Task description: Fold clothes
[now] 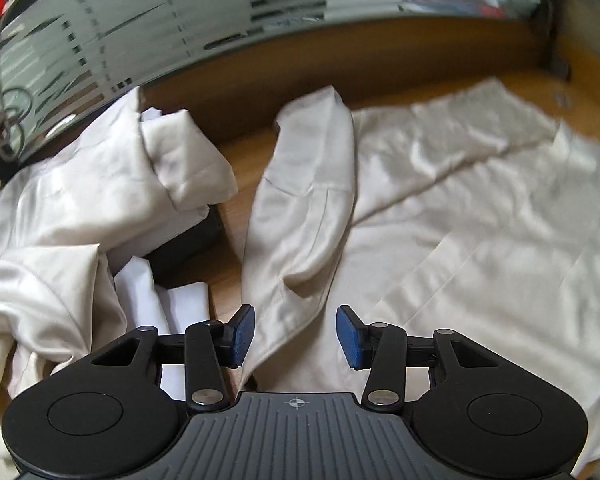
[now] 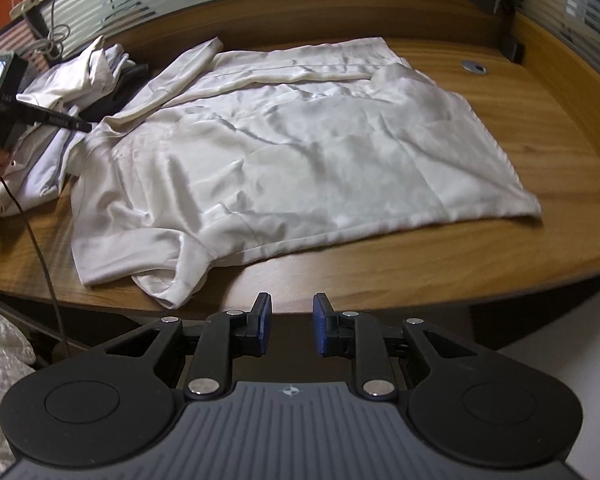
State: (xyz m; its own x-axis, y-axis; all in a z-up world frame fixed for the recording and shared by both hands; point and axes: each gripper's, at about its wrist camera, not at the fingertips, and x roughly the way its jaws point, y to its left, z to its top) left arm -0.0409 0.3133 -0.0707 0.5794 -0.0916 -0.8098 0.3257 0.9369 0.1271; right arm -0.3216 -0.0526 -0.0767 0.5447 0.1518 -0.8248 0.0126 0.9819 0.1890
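Observation:
A cream long-sleeved shirt (image 2: 300, 152) lies spread flat on the wooden desk (image 2: 540, 128). It also shows in the left wrist view (image 1: 480, 220), with one sleeve (image 1: 308, 200) running away from the camera. My left gripper (image 1: 296, 334) is open, its blue pads either side of the sleeve's near end at the shoulder, just above the cloth. It also shows from the right wrist view (image 2: 82, 125) at the shirt's left shoulder. My right gripper (image 2: 292, 324) is open and empty, off the desk's front edge, near the shirt's lower sleeve (image 2: 180, 276).
A heap of other pale and white clothes (image 1: 80, 208) lies on the desk's left side, over something dark (image 1: 188, 244); it also shows in the right wrist view (image 2: 80, 80). Wooden back panel and frosted glass partition (image 1: 140, 32) border the desk. A cable grommet (image 2: 474, 67) sits far right.

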